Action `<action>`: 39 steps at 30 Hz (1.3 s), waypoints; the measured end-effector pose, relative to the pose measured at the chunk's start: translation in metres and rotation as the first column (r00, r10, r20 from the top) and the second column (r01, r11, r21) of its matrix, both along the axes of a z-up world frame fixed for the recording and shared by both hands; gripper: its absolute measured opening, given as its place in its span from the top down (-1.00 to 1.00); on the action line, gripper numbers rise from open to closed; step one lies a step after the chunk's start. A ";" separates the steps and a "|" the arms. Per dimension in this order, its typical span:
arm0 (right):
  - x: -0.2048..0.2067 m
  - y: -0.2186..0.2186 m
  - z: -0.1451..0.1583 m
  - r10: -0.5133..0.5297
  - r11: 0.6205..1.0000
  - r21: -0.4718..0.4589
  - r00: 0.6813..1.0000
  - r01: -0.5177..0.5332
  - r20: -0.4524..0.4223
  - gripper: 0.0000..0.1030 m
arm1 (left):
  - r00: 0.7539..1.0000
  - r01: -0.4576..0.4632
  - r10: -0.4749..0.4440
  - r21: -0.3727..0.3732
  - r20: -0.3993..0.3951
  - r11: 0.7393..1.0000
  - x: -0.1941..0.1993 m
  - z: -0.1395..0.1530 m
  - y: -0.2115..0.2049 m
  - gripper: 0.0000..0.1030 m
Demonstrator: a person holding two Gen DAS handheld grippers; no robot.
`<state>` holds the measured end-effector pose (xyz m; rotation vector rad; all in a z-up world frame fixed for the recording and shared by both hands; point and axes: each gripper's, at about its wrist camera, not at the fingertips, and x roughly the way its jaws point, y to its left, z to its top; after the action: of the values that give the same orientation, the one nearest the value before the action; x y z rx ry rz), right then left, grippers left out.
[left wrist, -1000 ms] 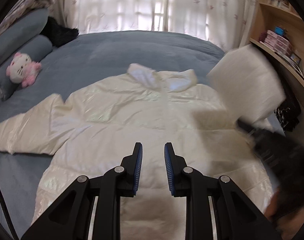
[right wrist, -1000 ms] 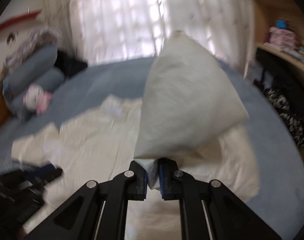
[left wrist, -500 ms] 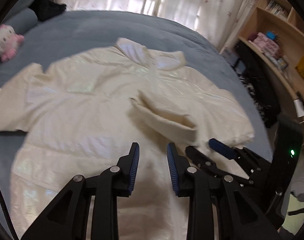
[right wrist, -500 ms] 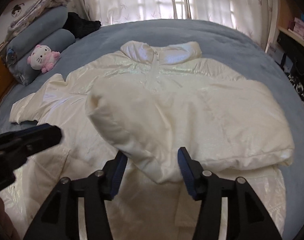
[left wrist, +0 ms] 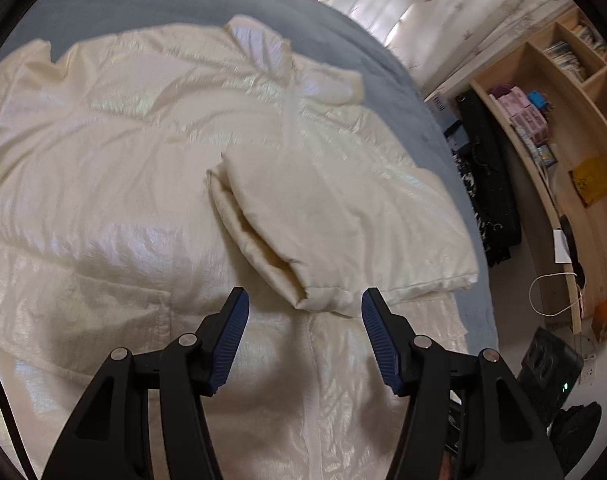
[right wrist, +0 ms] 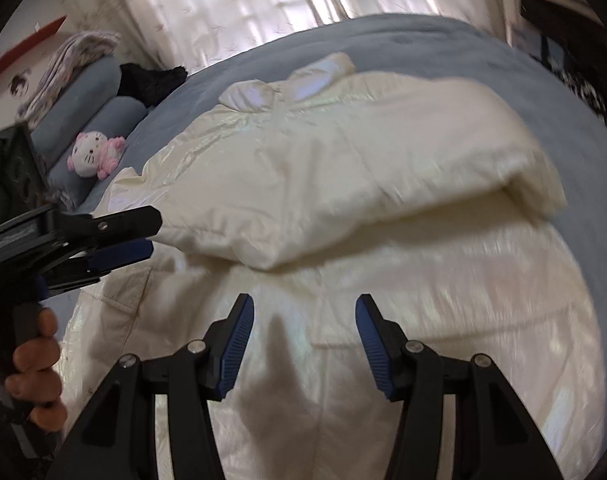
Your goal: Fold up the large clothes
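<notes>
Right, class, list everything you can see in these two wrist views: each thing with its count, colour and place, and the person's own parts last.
Puffer jacket: one, shiny cream, spread on the bed, one sleeve folded across its front.
Bed cover: one, grey-blue, under the jacket.
Bolster pillows: two, grey-blue, head of bed.
Plush cat: one, white and pink, against the pillows.
Black fluffy thing: one, beside the pillows.
Curtains: white, sheer, behind the bed.
Shelving: light wood, beside the bed, holding books and boxes.
Left claw: black, blue pads, open, just been opening, empty.
Right claw: same, open, empty.
Hand: one, gripping the left claw's handle.
</notes>
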<state>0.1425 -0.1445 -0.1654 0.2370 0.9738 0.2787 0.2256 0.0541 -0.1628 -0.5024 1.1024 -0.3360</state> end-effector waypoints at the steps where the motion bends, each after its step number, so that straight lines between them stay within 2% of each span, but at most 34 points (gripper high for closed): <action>1: -0.001 -0.003 -0.003 -0.009 1.000 0.019 1.000 0.010 -0.009 -0.03 | 1.000 0.001 -0.001 0.005 -0.006 1.000 0.002 -0.003 0.000 -0.11; 4: -0.003 -0.009 -0.006 -0.022 0.998 0.057 1.000 0.023 -0.021 -0.03 | 1.000 0.017 -0.017 0.032 -0.019 0.999 0.013 -0.009 -0.011 -0.07; 5: -0.004 -0.012 -0.004 -0.023 0.997 0.074 0.999 0.025 -0.024 -0.03 | 0.999 0.030 -0.029 0.050 -0.016 0.998 0.017 -0.010 -0.016 0.08; 6: -0.004 -0.015 -0.002 -0.025 0.996 0.085 0.999 0.027 -0.025 -0.03 | 0.999 0.042 -0.041 0.070 -0.015 0.997 0.021 -0.010 -0.020 0.34; 7: -0.004 -0.017 -0.001 -0.029 0.996 0.087 0.999 0.031 -0.024 -0.03 | 0.998 0.057 -0.055 0.101 -0.016 0.993 0.026 -0.010 -0.026 0.47; 8: -0.005 -0.021 0.002 -0.035 0.995 0.088 0.999 0.037 -0.022 -0.03 | 0.998 0.061 -0.060 0.124 -0.014 0.990 0.030 -0.009 -0.029 0.70; 9: -0.005 -0.025 0.005 -0.043 0.995 0.087 0.999 0.044 -0.020 -0.03 | 0.998 0.067 -0.069 0.166 0.006 0.984 0.036 -0.004 -0.036 0.78; 12: -0.005 -0.038 0.013 -0.066 0.994 0.081 0.998 0.067 -0.017 -0.03 | 0.988 0.079 -0.107 0.237 0.108 0.968 0.044 0.024 -0.049 0.84; 15: -0.005 -0.057 0.028 -0.100 0.993 0.062 0.995 0.099 0.006 -0.03 | 0.955 0.066 -0.139 0.268 0.261 0.961 0.048 0.065 -0.055 0.84; 17: -0.002 -0.070 0.041 -0.131 0.991 0.027 0.991 0.130 0.038 -0.03 | 0.932 0.041 -0.137 0.277 0.336 0.960 0.053 0.084 -0.049 0.84; 19: 0.004 -0.080 0.049 -0.164 0.986 -0.026 0.985 0.165 0.056 -0.03 | 0.931 0.016 -0.124 0.300 0.343 0.954 0.062 0.083 -0.041 0.84; 20: 0.009 -0.087 0.052 -0.185 0.980 -0.058 0.981 0.188 0.062 -0.03 | 0.941 -0.002 -0.106 0.321 0.320 0.947 0.072 0.073 -0.033 0.83; 23: 0.025 -0.105 0.045 -0.229 0.967 -0.104 0.973 0.231 0.034 -0.12 | 0.979 -0.001 -0.071 0.354 0.191 0.935 0.092 0.029 -0.012 0.77; 24: 0.033 -0.111 0.040 -0.236 0.966 -0.104 0.972 0.236 0.011 -0.18 | 0.992 0.010 -0.055 0.362 0.115 0.932 0.099 0.006 -0.003 0.64; 25: 0.037 -0.116 0.035 -0.240 0.966 -0.103 0.971 0.238 -0.003 -0.21 | 0.996 0.014 -0.045 0.358 0.077 0.934 0.102 -0.006 0.002 0.55; 26: 0.044 -0.122 0.030 -0.243 0.966 -0.098 0.970 0.239 -0.028 -0.21 | 0.998 0.013 -0.032 0.343 0.048 0.939 0.103 -0.016 0.008 0.37; 27: 0.049 -0.126 0.028 -0.241 0.968 -0.087 0.970 0.237 -0.041 -0.21 | 0.999 0.000 -0.015 0.318 0.045 0.948 0.101 -0.020 0.015 0.20; 28: 0.055 -0.129 0.025 -0.239 0.969 -0.071 0.969 0.235 -0.056 -0.21 | 0.999 -0.017 0.001 0.300 0.054 0.954 0.100 -0.019 0.019 0.11; 30: 0.067 -0.138 0.026 -0.233 0.973 -0.024 0.970 0.232 -0.070 -0.21 | 0.997 -0.042 0.022 0.261 0.078 0.964 0.098 -0.012 0.027 -0.21; 32: 0.076 -0.143 0.030 -0.233 0.972 0.012 0.970 0.234 -0.068 -0.24 | 0.996 -0.046 0.026 0.229 0.091 0.972 0.101 -0.004 0.032 -0.45; 35: 0.096 -0.152 0.033 -0.244 0.968 0.050 0.968 0.247 -0.062 -0.33 | 0.995 -0.051 0.029 0.233 0.097 0.971 0.114 0.002 0.038 -0.49; 39: 0.135 -0.159 0.020 -0.255 0.965 0.044 0.964 0.258 -0.074 -0.35 | 0.998 -0.053 0.040 0.265 0.055 0.963 0.140 -0.010 0.037 -0.49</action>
<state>0.2773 -0.3031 -0.1457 0.4204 0.9918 0.0591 0.3656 0.0913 -0.1729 -0.2791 1.0672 -0.1543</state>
